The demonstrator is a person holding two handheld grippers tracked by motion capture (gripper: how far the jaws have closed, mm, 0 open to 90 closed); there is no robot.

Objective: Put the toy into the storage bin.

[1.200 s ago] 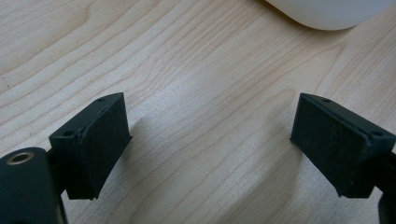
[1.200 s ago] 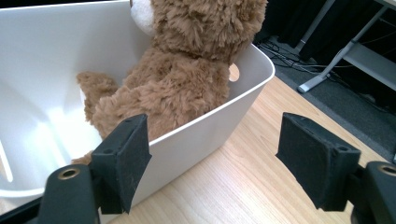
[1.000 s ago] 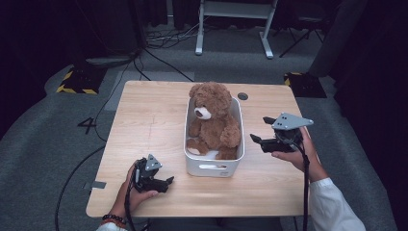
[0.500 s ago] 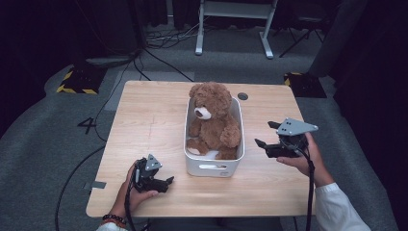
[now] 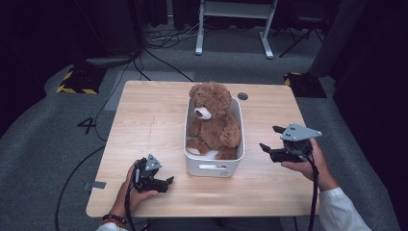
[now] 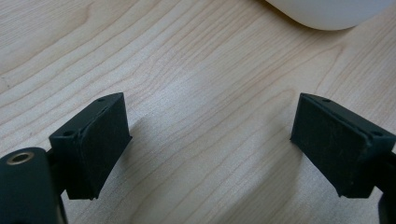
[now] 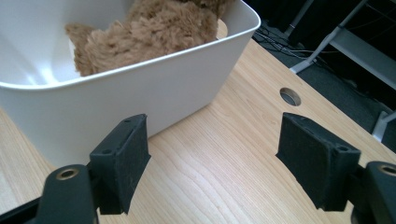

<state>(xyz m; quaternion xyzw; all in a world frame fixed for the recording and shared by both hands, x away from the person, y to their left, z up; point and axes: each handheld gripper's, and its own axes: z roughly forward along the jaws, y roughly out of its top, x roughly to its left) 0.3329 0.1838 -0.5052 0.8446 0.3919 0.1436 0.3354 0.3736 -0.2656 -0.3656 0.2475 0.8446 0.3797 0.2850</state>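
Note:
A brown teddy bear [image 5: 214, 120] sits in a white plastic bin [image 5: 210, 167] at the middle of the wooden table [image 5: 149, 120]. Its fur [image 7: 154, 32] shows over the bin's rim [image 7: 140, 65] in the right gripper view. My left gripper [image 5: 167, 183] rests low on the table near the front edge, left of the bin, open and empty [image 6: 210, 140]. A curved white corner of the bin [image 6: 327, 11] lies beyond it. My right gripper [image 5: 270, 139] hovers right of the bin, open with nothing between its pads [image 7: 212, 163].
A round cable hole [image 5: 243, 96] sits in the tabletop behind the bin. A metal stand [image 5: 233, 19] and cables [image 5: 159, 53] lie on the grey floor beyond the table. Yellow-black marked plates [image 5: 77, 79] lie at the table's far corners.
My right gripper has come down and back toward the person, away from the bin's side. The left gripper and the bear have stayed put.

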